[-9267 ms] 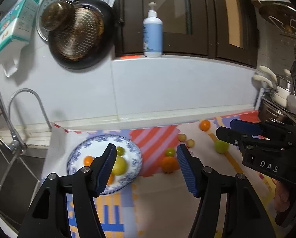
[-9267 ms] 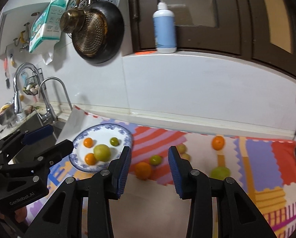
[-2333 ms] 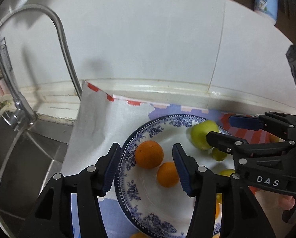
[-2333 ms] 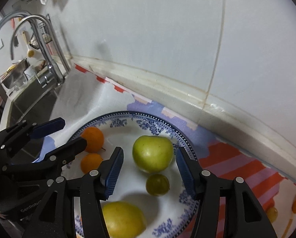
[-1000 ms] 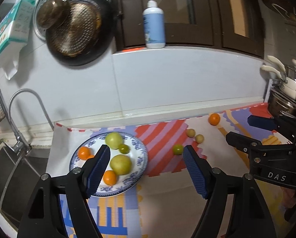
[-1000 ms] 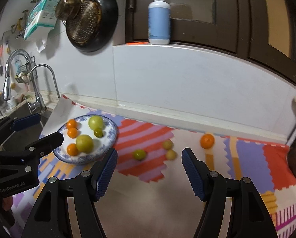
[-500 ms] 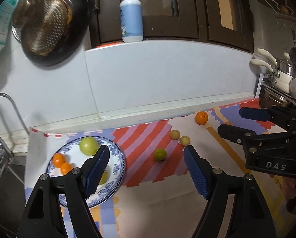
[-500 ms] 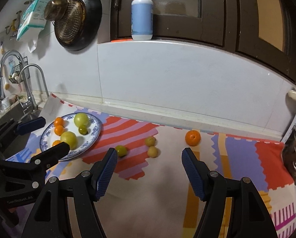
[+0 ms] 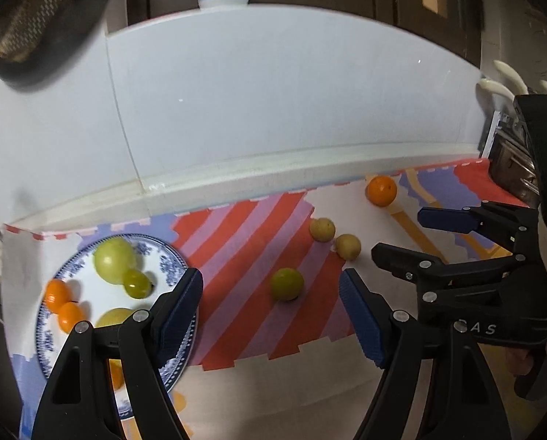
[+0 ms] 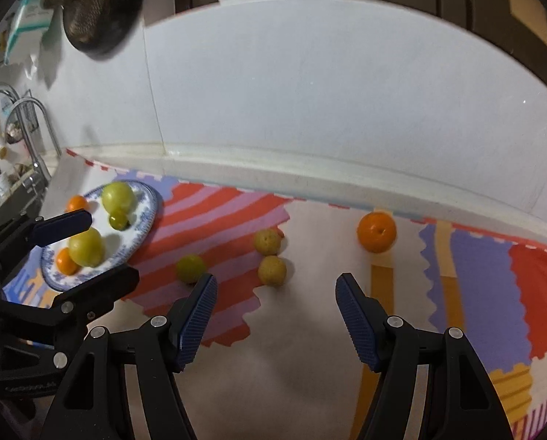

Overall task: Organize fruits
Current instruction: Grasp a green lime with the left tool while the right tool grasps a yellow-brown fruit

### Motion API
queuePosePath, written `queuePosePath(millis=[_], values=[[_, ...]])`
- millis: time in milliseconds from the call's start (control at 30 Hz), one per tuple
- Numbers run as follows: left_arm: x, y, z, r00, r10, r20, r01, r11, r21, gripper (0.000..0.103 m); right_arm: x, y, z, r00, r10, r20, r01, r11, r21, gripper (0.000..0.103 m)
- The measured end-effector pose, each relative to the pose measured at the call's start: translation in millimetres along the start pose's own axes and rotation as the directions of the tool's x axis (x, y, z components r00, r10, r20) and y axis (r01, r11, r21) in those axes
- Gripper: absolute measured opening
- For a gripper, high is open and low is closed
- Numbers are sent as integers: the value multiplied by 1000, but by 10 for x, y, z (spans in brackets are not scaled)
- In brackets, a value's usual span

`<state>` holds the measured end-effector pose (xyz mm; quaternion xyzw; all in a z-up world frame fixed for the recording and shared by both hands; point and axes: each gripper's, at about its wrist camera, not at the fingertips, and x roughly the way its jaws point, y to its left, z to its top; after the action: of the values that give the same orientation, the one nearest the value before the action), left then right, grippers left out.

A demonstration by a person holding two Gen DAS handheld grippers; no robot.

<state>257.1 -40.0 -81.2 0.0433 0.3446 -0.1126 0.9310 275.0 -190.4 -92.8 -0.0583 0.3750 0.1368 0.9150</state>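
We are holding the left gripper (image 9: 271, 313) and the right gripper (image 10: 275, 311) with jaws spread wide, both gripping nothing, above the patterned mat (image 10: 475, 278). Just ahead of the left one, a small round green fruit (image 9: 287, 284) is sitting on the mat's striped patch. Beyond it, two dull yellow fruits (image 10: 269, 255) are lying side by side mid-mat. An orange (image 10: 376, 231) is resting near the mat's back edge. Toward the left edge, the blue-rimmed plate (image 9: 170, 264) is carrying green fruit and small oranges.
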Motion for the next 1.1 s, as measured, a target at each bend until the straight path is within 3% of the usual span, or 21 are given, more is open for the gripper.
queuePosePath(millis=[267, 600, 967, 1100], values=[[333, 28, -44, 998, -7, -54, 6, 1000, -9, 74, 394, -104, -6, 998, 28, -59, -26, 999, 31, 60], [575, 14, -69, 993, -54, -102, 52, 998, -21, 58, 627, -95, 17, 994, 67, -92, -63, 997, 52, 48], [694, -16, -81, 987, -85, -133, 83, 996, -18, 30, 744, -93, 9, 989, 79, -122, -73, 996, 60, 37], [689, -12, -81, 988, -81, -133, 79, 997, -20, 29, 739, -90, 20, 989, 89, -122, -82, 995, 59, 28]])
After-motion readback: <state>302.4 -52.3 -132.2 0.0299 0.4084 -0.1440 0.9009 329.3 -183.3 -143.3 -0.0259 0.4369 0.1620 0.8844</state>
